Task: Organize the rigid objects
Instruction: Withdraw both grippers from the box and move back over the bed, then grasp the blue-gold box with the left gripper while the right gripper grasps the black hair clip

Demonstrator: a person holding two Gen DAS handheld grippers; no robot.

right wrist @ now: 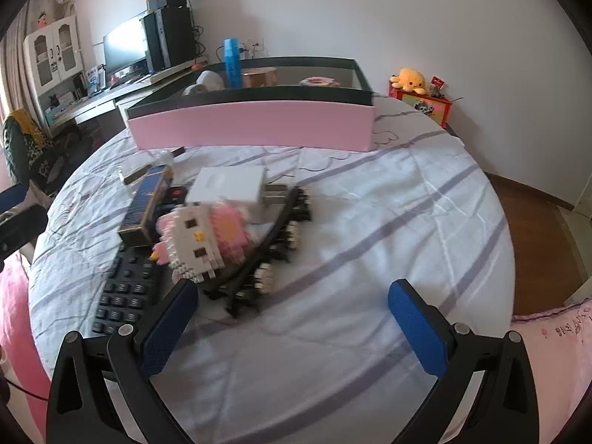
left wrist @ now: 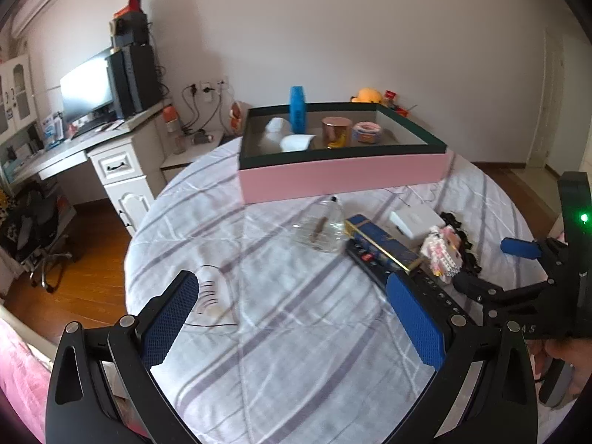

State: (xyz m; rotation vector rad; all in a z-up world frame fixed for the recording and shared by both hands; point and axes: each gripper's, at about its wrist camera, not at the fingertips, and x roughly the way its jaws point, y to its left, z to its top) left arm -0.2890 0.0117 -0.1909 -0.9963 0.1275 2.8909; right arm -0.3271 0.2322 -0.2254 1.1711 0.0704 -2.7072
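- Hovering low over the striped bedsheet point(right wrist: 370, 222), the right gripper point(right wrist: 292, 325) has its blue pads spread wide and holds nothing; the left gripper point(left wrist: 292, 322) is likewise spread and empty above the near part of the bed.
- Waiting to be sorted, the loose things lie in a tight heap at the middle of the bed, near side of the pink box point(right wrist: 255, 125); that box already holds a blue bottle point(right wrist: 232, 63), a copper tin point(left wrist: 336, 132) and a few other pieces.
- Overlap is, I judge, the main risk: the brick-built cat figure point(right wrist: 199, 240) rests against the dark blue carton point(right wrist: 148, 199) and the black remote control point(right wrist: 125, 288), with a black beaded hair clip point(right wrist: 266, 255) just beside it, so a pinch on one could drag or tip its neighbours.
- The cat figure is knobbly, made of small studded bricks; a hard squeeze could crack pieces off, and a light one could let it slip.
- The hair clip is thin, curved and spiky-edged, lying flat on soft cloth; pads could snag the sheet instead.
- The clear bottle point(left wrist: 325, 229) lies on its side, smooth and round, likely to roll if nudged.
- The white box point(right wrist: 229, 188) is flat and matte with square edges, probably the easiest to grasp.
- The carton has gold-trimmed ends and a glossy skin; the remote is rubber-keyed.
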